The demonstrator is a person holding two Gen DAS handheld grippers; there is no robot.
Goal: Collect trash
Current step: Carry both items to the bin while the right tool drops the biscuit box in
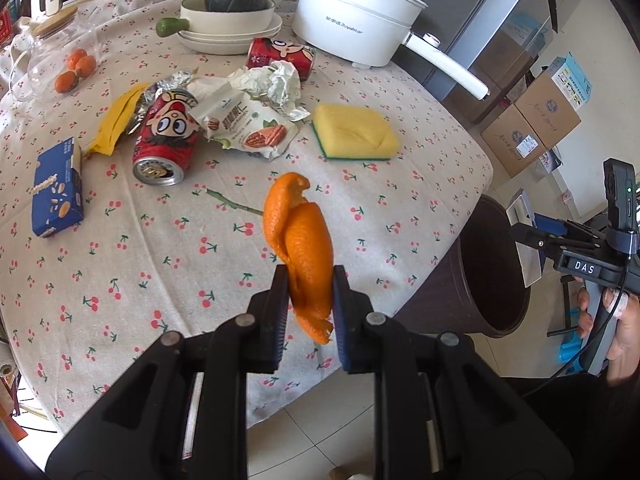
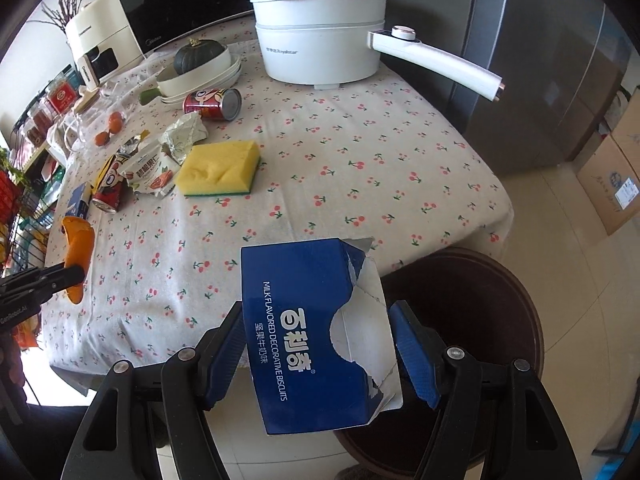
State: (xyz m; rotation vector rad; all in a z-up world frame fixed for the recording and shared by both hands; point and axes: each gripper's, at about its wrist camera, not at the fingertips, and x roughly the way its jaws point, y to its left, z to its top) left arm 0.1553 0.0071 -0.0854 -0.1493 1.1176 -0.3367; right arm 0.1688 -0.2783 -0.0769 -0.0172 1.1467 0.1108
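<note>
- Left gripper [image 1: 310, 292]: jaws pressed nearly together, pinching the orange peel [image 1: 298, 240] low on its length. The peel is lifted clear of the table [image 1: 160, 280], above the near edge.
- The peel looks light, soft and curled. It is squeezed thin between the pads and the free upper part stands up unsupported. We judge the grip secure; it may flop but should not slip.
- Right gripper [image 2: 316, 344]: jaws spread wide and clamped across the flat sides of a torn blue biscuit box [image 2: 304, 336]. The box is held off the table, just left of and above the brown bin [image 2: 480, 320] on the floor.
- The box looks empty, light and thin-walled, and it will crush if we squeeze harder. The torn flap on the right side is weak, so the pads are better on the intact printed panels.
- Still on the table, mid-left: two red cans [image 1: 166, 140], a nut packet [image 1: 248, 128], crumpled foil [image 1: 276, 82] and a second blue box [image 1: 58, 188].
- The cans are stiff, smooth and round, and will roll, so we'd grip across the body. Foil and packet are light and crinkly: pinch an edge or a fold.
- The yellow sponge [image 1: 354, 132] and white pot [image 1: 352, 16] look like non-trash, so we leave them.
</note>
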